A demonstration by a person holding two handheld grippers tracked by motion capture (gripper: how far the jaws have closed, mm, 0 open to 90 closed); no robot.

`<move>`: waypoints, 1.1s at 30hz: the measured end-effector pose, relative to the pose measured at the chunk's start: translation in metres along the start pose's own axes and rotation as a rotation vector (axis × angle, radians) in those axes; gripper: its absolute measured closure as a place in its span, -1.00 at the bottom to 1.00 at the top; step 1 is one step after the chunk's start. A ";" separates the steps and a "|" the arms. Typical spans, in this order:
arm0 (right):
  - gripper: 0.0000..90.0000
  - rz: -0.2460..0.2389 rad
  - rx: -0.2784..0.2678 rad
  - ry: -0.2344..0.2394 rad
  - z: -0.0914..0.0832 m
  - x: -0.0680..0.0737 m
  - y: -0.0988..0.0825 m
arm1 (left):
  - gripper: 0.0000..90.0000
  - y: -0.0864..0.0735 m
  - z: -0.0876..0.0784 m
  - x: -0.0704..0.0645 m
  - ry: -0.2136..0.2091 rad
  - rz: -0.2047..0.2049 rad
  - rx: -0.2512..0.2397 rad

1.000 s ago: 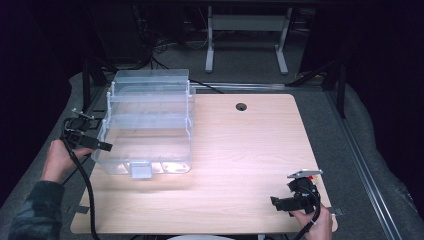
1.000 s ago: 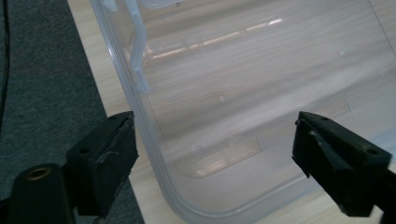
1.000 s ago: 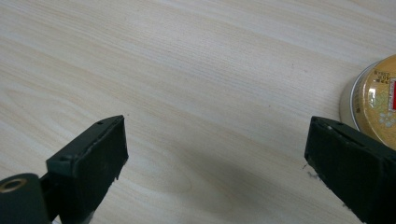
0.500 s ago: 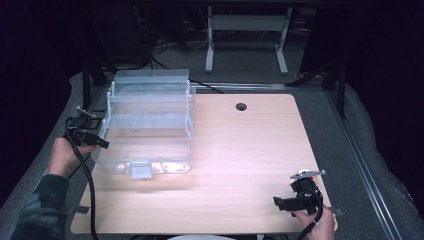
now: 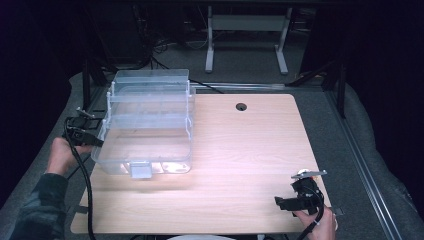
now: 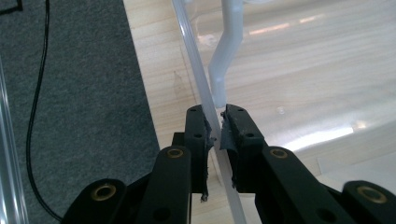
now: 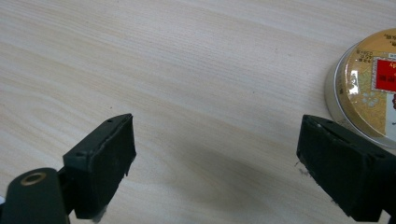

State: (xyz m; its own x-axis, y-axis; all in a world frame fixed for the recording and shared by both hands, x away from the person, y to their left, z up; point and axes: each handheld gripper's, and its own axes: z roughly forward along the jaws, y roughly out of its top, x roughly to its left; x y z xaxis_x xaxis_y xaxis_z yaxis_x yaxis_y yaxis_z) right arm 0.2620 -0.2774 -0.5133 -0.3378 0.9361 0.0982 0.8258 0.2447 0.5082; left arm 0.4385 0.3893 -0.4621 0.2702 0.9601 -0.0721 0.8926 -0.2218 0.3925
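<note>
At frame edge, round tin (image 7: 369, 91) half cut off

The tiered storage box (image 5: 147, 125) stands on the counter (image 5: 240, 150) at its left half, toward the far edge. The left claw (image 5: 95, 141) sits at the box's left wall, the wall's rim (image 6: 205, 98) between its jaws. The right claw (image 5: 282, 202) rests at the near right corner, well apart from the box, with a round tin (image 7: 369, 88) just beside it.
</note>
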 end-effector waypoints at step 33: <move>-0.75 0.018 -0.013 -0.009 -0.001 -0.004 -0.002 | 0.70 -0.006 0.001 -0.053 -0.008 0.114 0.008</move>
State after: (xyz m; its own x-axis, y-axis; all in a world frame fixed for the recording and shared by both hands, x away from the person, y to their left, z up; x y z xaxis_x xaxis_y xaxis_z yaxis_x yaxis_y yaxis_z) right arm 0.2616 -0.2821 -0.5134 -0.3187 0.9426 0.0995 0.8258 0.2246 0.5174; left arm 0.4195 0.3395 -0.4617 0.3728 0.9272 -0.0349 0.8590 -0.3307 0.3910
